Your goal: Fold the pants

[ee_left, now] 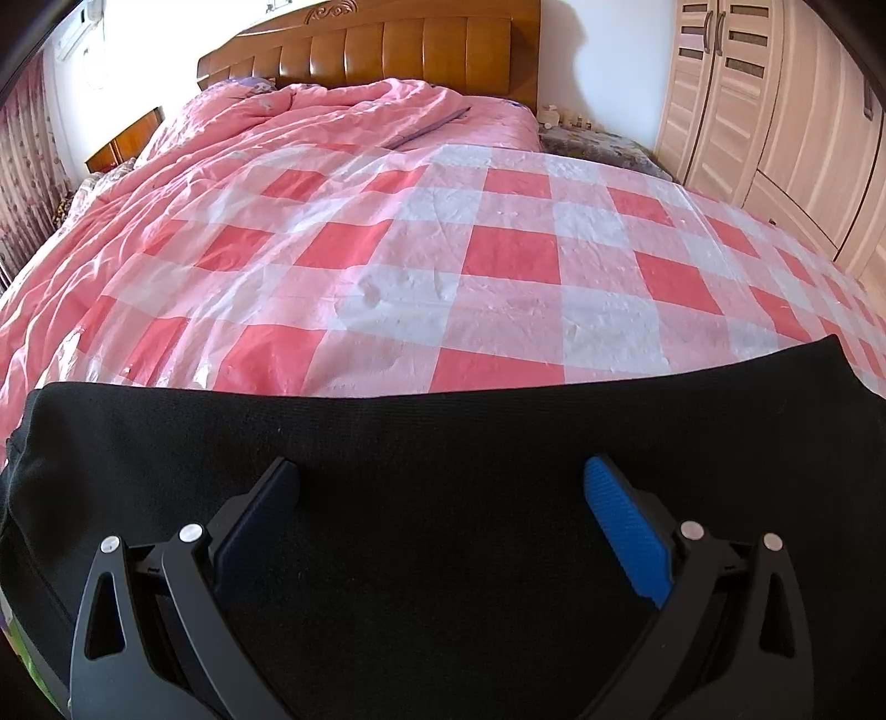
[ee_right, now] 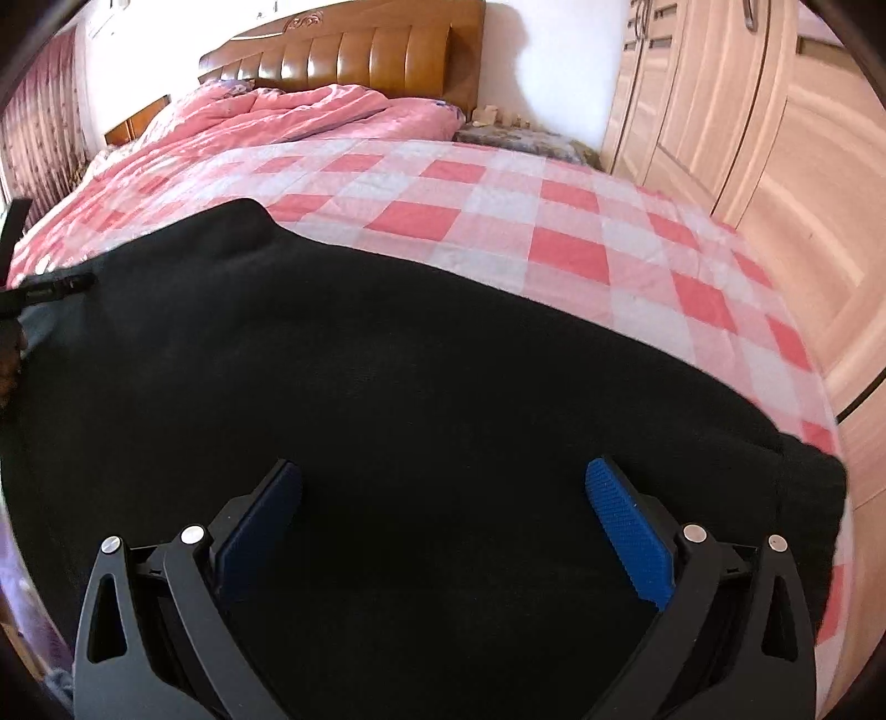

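Both grippers are spread wide, gripping nothing. The left gripper (ee_left: pixel 442 476) hangs over the black pants (ee_left: pixel 443 443), which lie flat under and ahead of its 2 fingers on the checked sheet (ee_left: pixel 498 249). The right gripper (ee_right: pixel 443 479) hangs likewise over the pants (ee_right: pixel 387 360).

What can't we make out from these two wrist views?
- Pants, near edge: left wrist view, cut off by the frame bottom and the left gripper.
- Pants' folds and layers: right wrist view, black cloth shows no detail; right gripper covers part.
- Small items beside the headboard: too small to identify.
- Black strap-like thing: cut off at the left edge.
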A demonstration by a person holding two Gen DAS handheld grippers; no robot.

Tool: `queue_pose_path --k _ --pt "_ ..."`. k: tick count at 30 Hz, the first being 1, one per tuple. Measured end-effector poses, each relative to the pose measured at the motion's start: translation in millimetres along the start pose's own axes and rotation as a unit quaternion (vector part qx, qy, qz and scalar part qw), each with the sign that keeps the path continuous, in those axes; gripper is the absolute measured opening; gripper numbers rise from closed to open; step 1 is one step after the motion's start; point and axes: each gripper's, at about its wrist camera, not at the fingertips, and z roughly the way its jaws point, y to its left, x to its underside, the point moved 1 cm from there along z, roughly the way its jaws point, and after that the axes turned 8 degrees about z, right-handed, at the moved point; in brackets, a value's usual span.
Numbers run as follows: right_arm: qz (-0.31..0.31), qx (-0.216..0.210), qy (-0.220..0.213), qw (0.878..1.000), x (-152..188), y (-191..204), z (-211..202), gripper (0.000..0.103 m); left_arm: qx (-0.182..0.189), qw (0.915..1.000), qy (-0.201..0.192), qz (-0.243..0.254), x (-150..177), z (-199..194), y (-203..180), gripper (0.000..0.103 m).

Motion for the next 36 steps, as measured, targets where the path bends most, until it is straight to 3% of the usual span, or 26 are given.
queue_pose_path --k 5,7,9,11,13,17,20,22,24,26,29,31,33,36 --pt "0.004 -0.017 -0.005 1.000 3.0 -3.9 -14.7 0.099 -0.013 0.9999 -0.001 0.006 -0.7 -1.4 -3.7 0.102" --pt "0.023 -0.073 -0.044 0.996 12.0 -14.0 -47.0 0.099 -0.022 0.9997 -0.001 0.013 -1.1 -2.7 -6.4 0.102" --pt "0.031 -0.095 -0.079 0.992 23.1 -26.2 -74.2 0.099 -0.036 0.9991 -0.005 0.024 -1.4 -4.7 -10.2 0.102" --pt "0.038 -0.068 -0.117 0.990 33.1 -43.2 -97.1 0.099 -0.042 0.9987 -0.008 0.028 -1.3 -5.5 -11.7 0.102" --pt "0.057 -0.046 -0.127 0.989 41.4 -64.8 -106.2 0.099 -0.045 0.9985 -0.009 0.030 -1.6 -5.9 -12.1 0.102" --pt "0.079 -0.118 -0.073 0.987 35.7 -84.3 -86.7 0.099 -0.045 0.9985 -0.009 0.030 -2.0 -6.0 -12.0 0.102" --pt "0.032 -0.047 -0.014 0.998 8.6 -80.9 -51.1 0.099 -0.035 0.9991 -0.003 0.023 -3.3 -4.8 -10.3 0.102" --pt "0.055 -0.055 0.038 0.996 -12.0 -95.9 -18.2 0.099 -0.037 0.9989 0.002 0.028 -4.8 -5.6 -11.5 0.102" --pt "0.053 -0.072 0.053 0.995 -26.0 -102.5 -7.8 0.099 -0.052 0.9980 0.005 0.035 -6.4 -8.9 -14.7 0.102" --pt "0.054 -0.062 0.056 0.995 -31.7 -104.6 -13.6 0.099 -0.098 0.9944 -0.021 0.032 -8.0 -29.0 -21.3 0.101" --pt "0.051 -0.053 0.018 0.997 -32.5 -100.2 -42.8 0.099 -0.067 0.9944 -0.076 0.030 -6.0 -66.1 -33.0 0.101" --pt "0.051 -0.077 0.006 0.996 -29.3 -91.2 -58.0 0.099 -0.058 0.9925 -0.097 0.047 -0.5 -85.4 -46.6 0.101" --pt "0.037 -0.077 0.016 0.996 -26.8 -84.2 -52.0 0.099 -0.054 0.9921 -0.092 0.065 6.5 -88.5 -58.8 0.101" --pt "0.032 -0.025 0.070 0.997 -7.5 -91.1 -8.9 0.099 -0.048 0.9933 -0.073 0.076 16.9 -80.9 -68.6 0.101"
